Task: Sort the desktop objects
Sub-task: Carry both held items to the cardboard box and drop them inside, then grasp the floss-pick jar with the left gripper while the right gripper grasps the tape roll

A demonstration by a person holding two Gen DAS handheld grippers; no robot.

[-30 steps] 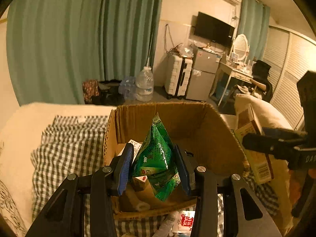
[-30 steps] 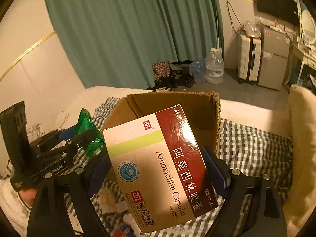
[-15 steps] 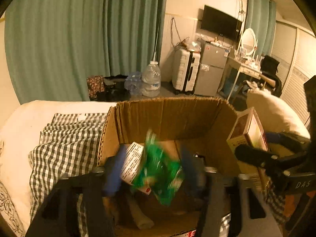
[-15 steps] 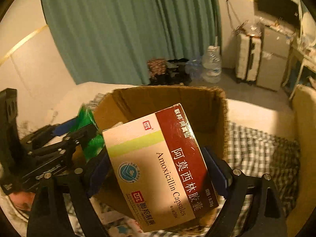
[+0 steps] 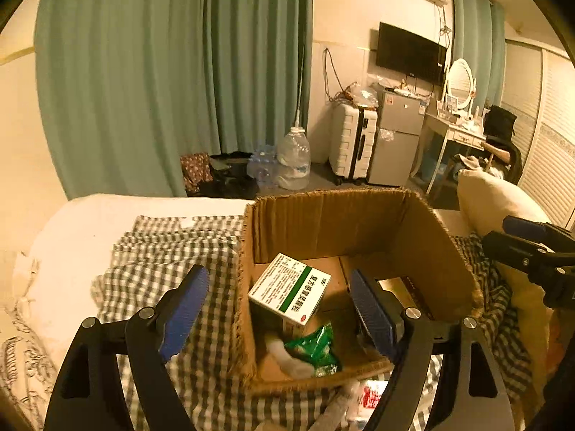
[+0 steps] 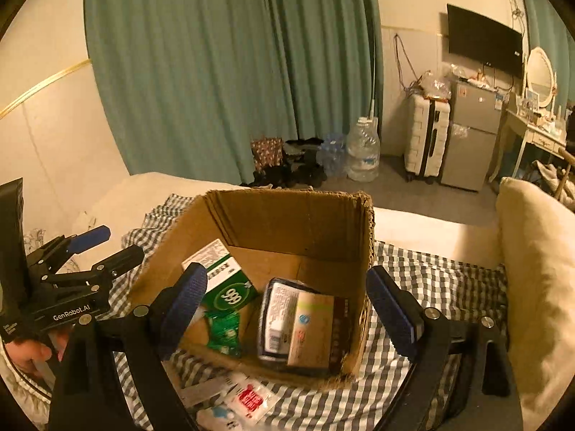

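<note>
Both grippers hover over an open brown cardboard box (image 6: 287, 237) on a bed's grey-checked cloth (image 5: 172, 262). The left gripper (image 5: 278, 310) is opening its jaws, nothing between them; the right gripper (image 6: 287, 305) stands spread and empty. Inside lie a crinkly green foil packet (image 5: 316, 348), likely light and slippery, best pinched at an edge, and a stiff white-and-green medicine carton (image 5: 291, 292), graspable across its flat sides.
</note>
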